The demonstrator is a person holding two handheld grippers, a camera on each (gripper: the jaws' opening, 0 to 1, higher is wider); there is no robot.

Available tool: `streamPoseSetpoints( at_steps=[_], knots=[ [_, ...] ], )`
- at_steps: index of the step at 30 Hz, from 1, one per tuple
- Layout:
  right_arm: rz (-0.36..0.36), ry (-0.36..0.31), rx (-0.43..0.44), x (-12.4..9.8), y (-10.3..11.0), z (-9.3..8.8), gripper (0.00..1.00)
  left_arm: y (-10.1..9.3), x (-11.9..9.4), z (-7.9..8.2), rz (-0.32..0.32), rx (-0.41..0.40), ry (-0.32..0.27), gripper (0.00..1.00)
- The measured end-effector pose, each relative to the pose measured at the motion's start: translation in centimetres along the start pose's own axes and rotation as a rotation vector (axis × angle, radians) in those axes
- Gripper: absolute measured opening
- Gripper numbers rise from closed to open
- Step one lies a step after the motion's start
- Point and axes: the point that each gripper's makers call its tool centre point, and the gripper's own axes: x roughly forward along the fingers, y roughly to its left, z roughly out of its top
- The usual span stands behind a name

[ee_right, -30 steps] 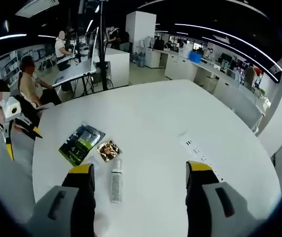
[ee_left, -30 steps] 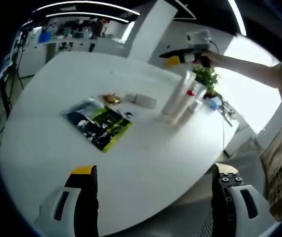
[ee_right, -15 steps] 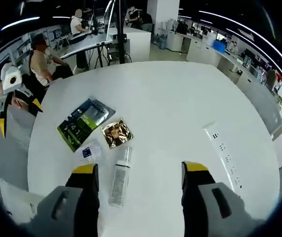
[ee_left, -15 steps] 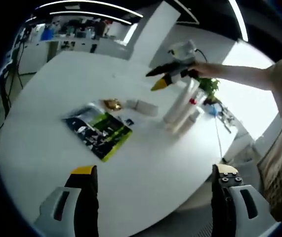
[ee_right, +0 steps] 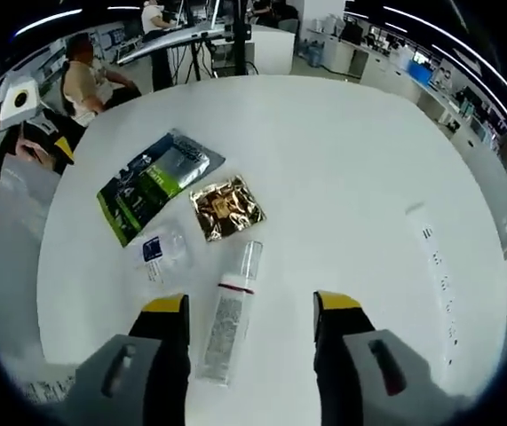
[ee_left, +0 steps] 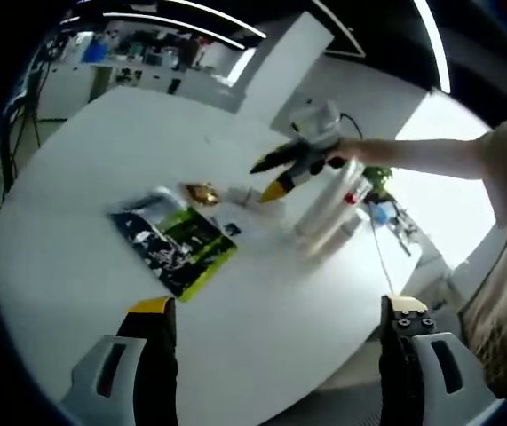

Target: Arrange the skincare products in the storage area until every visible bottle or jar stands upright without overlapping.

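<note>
the bottle [ee_right: 229,318] is lying flat on the white tabletop [ee_right: 342,177], right in front of the right gripper [ee_right: 250,312]. in the right gripper view its long axis runs from low down between the fingers [ee_right: 166,312] up and a bit to the right, clear cap end pointing away toward the gold pouch [ee_right: 226,207], labelled body end nearest the camera. it sits closer to the left finger than the right one. the right gripper's fingers are spread wide with nothing between them touching, so it's holding nothing.

just left of the bottle there's a small clear packet [ee_right: 157,251] with a blue label, also flat. beyond that is the green and black pack [ee_right: 151,184], lying at a slant. the gold pouch sits just beside the pack's near corner, and the bottle's cap almost reaches it.

room-wise: the tabletop is bare to the right of the bottle out to a white power strip [ee_right: 438,266] near the far right edge, and wide open past the pouch toward the far edge. the near edge curves round close by on the left.

in the left gripper view the left gripper [ee_left: 275,315] hangs over the near side of the tabletop, fingers wide apart and empty. from there the right gripper [ee_left: 275,173] shows up over the gold pouch [ee_left: 202,192], with the pack [ee_left: 173,241] nearer. a cluster of tall white tubes [ee_left: 328,206] leans behind it, close to the far edge, next to a small plant [ee_left: 376,177].
</note>
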Motion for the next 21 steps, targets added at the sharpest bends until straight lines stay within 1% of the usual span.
streamPoseSetpoints(
  at_steps=[3,5,7,12,14,16,18,19,21],
  knots=[
    [0.005,0.019,-0.01,0.5,0.1,-0.5,0.47,0.1,0.0,0.0,0.004,-0.002,0.0,0.93],
    [0.002,0.028,-0.021,0.7,0.1,-0.6,0.46,0.2,0.0,0.1,0.003,-0.007,-0.005,0.93],
    [0.003,0.031,-0.013,1.0,0.1,-0.7,0.46,0.1,0.0,0.3,-0.001,-0.015,-0.014,0.93],
    [0.018,0.053,-0.018,1.6,0.3,-0.9,0.39,-0.1,0.2,0.3,-0.004,-0.011,-0.011,0.93],
    [0.021,0.069,-0.023,1.7,0.4,-1.1,0.37,-0.1,0.2,0.4,-0.005,-0.013,-0.013,0.93],
    [0.019,0.101,-0.028,1.9,0.4,-1.6,0.34,0.0,0.2,0.3,-0.003,-0.015,-0.012,0.93],
    [0.02,0.11,-0.038,1.9,0.4,-1.8,0.32,0.1,0.2,0.2,-0.001,-0.016,-0.011,0.93],
    [0.028,0.108,-0.028,1.9,0.5,-1.8,0.31,0.1,0.1,0.2,0.0,-0.019,-0.01,0.93],
    [0.029,0.113,-0.031,1.9,0.5,-1.8,0.3,0.2,0.1,0.2,0.001,-0.021,-0.011,0.93]
  ],
)
